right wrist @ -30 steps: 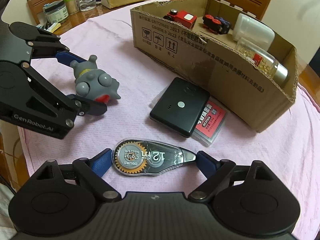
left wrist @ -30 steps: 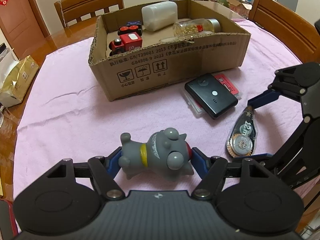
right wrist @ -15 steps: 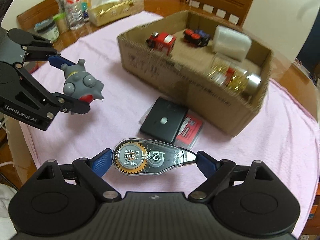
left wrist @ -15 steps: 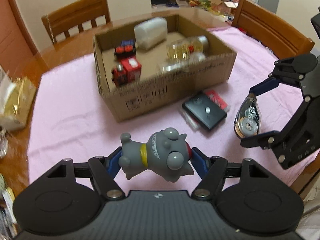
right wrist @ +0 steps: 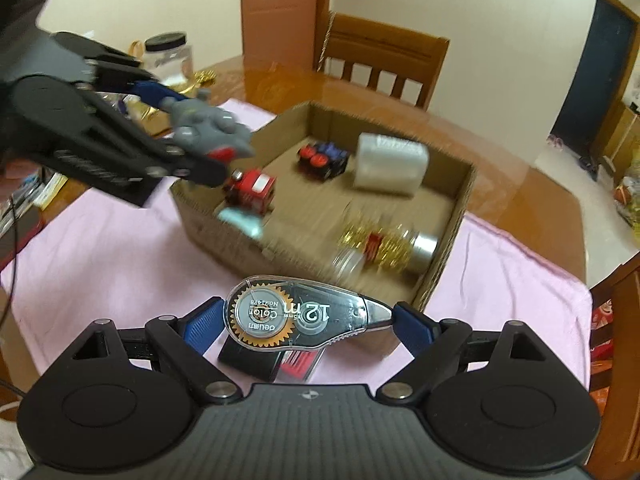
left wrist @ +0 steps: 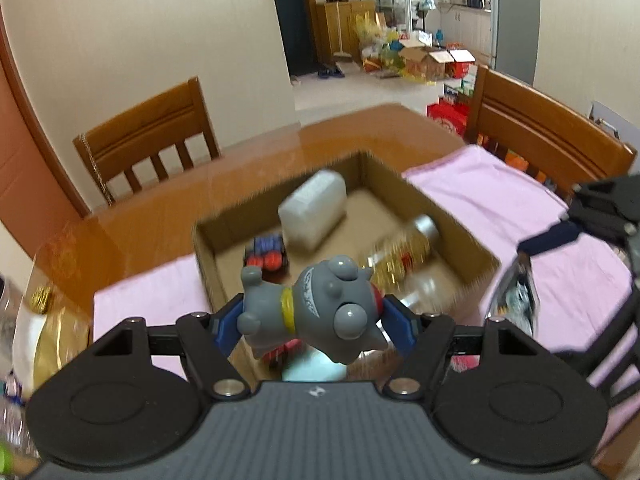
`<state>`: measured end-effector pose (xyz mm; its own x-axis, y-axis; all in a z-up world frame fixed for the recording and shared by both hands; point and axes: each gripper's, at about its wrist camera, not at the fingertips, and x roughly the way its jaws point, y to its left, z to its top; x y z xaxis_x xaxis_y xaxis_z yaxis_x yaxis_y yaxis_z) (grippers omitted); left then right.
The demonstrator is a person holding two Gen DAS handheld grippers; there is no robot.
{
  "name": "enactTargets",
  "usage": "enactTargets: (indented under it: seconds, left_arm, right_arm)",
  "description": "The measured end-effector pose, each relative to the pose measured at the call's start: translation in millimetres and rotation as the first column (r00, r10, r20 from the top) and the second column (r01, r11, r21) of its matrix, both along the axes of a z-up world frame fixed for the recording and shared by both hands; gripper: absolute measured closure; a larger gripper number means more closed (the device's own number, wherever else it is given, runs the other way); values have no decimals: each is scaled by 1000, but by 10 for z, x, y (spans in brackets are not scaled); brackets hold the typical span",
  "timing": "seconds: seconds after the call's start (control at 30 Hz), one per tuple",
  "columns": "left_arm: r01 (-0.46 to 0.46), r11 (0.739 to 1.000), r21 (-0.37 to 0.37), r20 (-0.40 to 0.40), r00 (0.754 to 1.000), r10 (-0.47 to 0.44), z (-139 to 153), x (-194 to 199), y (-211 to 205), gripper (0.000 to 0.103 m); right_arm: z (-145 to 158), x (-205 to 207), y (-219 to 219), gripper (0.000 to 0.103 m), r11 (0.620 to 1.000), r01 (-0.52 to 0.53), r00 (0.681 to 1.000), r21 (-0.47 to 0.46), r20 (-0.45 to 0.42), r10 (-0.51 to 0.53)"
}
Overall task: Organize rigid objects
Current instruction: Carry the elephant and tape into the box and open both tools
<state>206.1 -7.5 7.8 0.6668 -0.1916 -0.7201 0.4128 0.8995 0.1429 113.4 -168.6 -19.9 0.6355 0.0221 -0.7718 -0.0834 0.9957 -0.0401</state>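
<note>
My left gripper [left wrist: 312,314] is shut on a grey toy figure [left wrist: 320,312] with a yellow collar, held in the air over the near left corner of the open cardboard box [left wrist: 476,248]. In the right wrist view the same toy figure [right wrist: 208,126] hangs above the box's left wall. My right gripper [right wrist: 308,316] is shut on a clear correction tape dispenser [right wrist: 296,314], lifted above the box's near wall [right wrist: 452,240]. Inside the box lie a red toy truck [right wrist: 254,192], a blue and red toy car [right wrist: 324,158], a white container [right wrist: 390,162] and a glass bottle [right wrist: 384,246] with gold contents.
A black device [right wrist: 248,358] on a red-labelled case [right wrist: 298,364] lies on the pink cloth [right wrist: 104,256] under my right gripper. Wooden chairs [left wrist: 148,140] stand around the table. A jar [right wrist: 168,58] and gold packaging [left wrist: 52,344] sit at the table's left edge.
Both grippers rose off the cloth with their objects and moved toward the box. The toy figure is now above the box's corner and the tape dispenser above its near wall.
</note>
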Motion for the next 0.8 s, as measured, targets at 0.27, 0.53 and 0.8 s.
enactTargets:
  seconds: [0.27, 0.53, 0.8]
  left_arm:
    - [-62, 998, 2, 51, 997, 61, -207, 421, -208, 7]
    - [-110, 994, -27, -4, 994, 110, -266, 177, 20, 5]
    - [-216, 975, -47, -43, 976, 214, -216, -217, 345, 4]
  right_arm:
    - [110, 124, -133, 10, 999, 39, 999, -5, 33, -39]
    - [93, 193, -267, 10, 998, 70, 997, 5, 20, -70]
    - [155, 408, -332, 10, 997, 74, 997, 14, 16, -74]
